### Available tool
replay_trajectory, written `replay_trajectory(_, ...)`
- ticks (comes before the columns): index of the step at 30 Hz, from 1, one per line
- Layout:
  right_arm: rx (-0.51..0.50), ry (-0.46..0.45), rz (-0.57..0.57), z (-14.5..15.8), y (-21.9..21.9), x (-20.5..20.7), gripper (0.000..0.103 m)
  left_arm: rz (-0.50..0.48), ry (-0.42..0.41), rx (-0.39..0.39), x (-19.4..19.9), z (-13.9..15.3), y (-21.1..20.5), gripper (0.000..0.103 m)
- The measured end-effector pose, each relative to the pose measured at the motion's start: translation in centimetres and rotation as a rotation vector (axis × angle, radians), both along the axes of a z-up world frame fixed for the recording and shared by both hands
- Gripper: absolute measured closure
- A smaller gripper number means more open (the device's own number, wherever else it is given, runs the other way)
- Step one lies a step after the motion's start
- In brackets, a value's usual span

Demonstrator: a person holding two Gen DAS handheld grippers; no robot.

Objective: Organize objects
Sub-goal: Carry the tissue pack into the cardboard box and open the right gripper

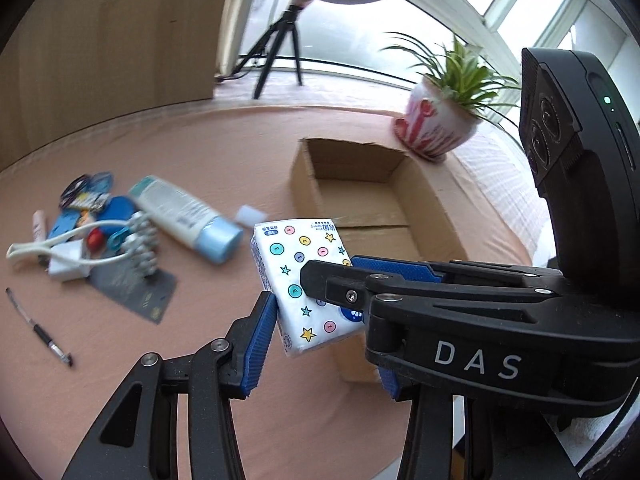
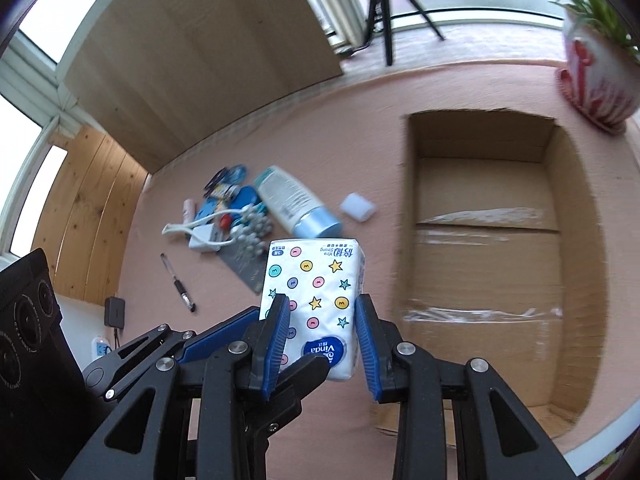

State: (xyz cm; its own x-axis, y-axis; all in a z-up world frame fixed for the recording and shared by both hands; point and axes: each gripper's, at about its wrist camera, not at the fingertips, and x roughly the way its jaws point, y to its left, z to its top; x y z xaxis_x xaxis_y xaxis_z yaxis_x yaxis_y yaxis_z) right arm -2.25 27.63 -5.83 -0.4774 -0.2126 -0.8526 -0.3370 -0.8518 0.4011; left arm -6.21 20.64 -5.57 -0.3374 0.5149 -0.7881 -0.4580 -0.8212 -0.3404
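While we are holding the tissue pack [image 2: 316,280] in the air with two tools at once, the main risk is sitting in that shared grip. The right gripper [image 2: 320,320] is pressing its blue fingers [image 2: 276,336] against both long edges of the pack, so we are judging it clamped. The left gripper [image 1: 324,340] is touching the pack with one finger, but its other finger is hiding behind the right tool, so we cannot tell whether it is gripping.

If both are squeezing and we are pulling them in different directions, the soft wrapper is likely to twist, crumple or slide out. If one lets go while the other is only pinching lightly, the pack may be dropping onto the surface [image 1: 200,360] and missing the cardboard box [image 2: 480,272]. The crossed fingers may also be knocking each other as they part.

We are holding the pack above the surface, just beside the box's left wall, between the box and the clutter lying toward the left edge, where a bottle [image 1: 188,216] and a pen [image 1: 40,328] are resting. The box is standing open and empty toward the far right corner, near a plant pot [image 1: 440,128].

The pack is looking white, plump and rectangular, printed with coloured buttons and stars, with a blue round logo near its gripped end. It is tilting slightly.
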Motion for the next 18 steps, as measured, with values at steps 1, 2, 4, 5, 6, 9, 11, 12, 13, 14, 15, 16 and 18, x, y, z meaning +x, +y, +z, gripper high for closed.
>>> replay_trajectory(1,0.009,0.000,-0.014,0.1,0.7,0.5,0.072,-0.010,0.002,0.001,0.2,0.0,0.7,0.054)
replay_trajectory(2,0.012,-0.001,-0.023,0.1,1.2,0.8,0.072,-0.030,0.001,0.003,0.2,0.0,1.8,0.054)
replay_trajectory(4,0.015,-0.007,-0.054,-0.1,2.8,1.9,0.072,-0.051,-0.007,0.007,0.6,0.2,3.3,0.054)
replay_trajectory(5,0.015,-0.010,-0.062,-0.3,3.2,2.2,0.072,-0.066,-0.015,0.009,0.7,0.1,4.2,0.054)
replay_trajectory(6,0.015,-0.014,-0.075,-0.5,3.9,2.7,0.072,-0.074,-0.019,0.010,0.8,0.1,4.8,0.054)
replay_trajectory(9,0.025,-0.023,-0.099,-0.8,5.2,3.5,0.072,-0.104,-0.013,-0.001,1.1,-0.2,6.7,0.054)
replay_trajectory(11,0.065,-0.014,-0.094,-0.6,5.5,3.8,0.072,-0.117,0.011,-0.028,1.4,-0.2,7.7,0.052)
replay_trajectory(12,0.100,-0.010,-0.098,-0.3,5.6,4.0,0.068,-0.117,0.022,-0.044,1.4,-0.3,7.8,0.045)
replay_trajectory(13,0.152,-0.010,-0.108,0.0,5.6,4.0,0.062,-0.109,0.028,-0.064,1.5,-0.4,7.8,0.037)
replay_trajectory(14,0.178,-0.008,-0.112,0.1,5.8,4.2,0.048,-0.082,0.028,-0.081,1.3,-0.5,7.4,0.022)
replay_trajectory(15,0.217,0.005,-0.118,0.5,5.8,4.2,0.040,-0.065,0.028,-0.087,1.2,-0.6,7.0,0.016)
replay_trajectory(16,0.237,0.016,-0.117,0.8,5.7,4.2,0.039,-0.040,0.030,-0.094,1.1,-0.6,6.4,0.016)
replay_trajectory(18,0.265,0.032,-0.103,1.2,5.5,3.8,0.039,0.001,0.035,-0.109,0.8,-0.7,4.8,0.016)
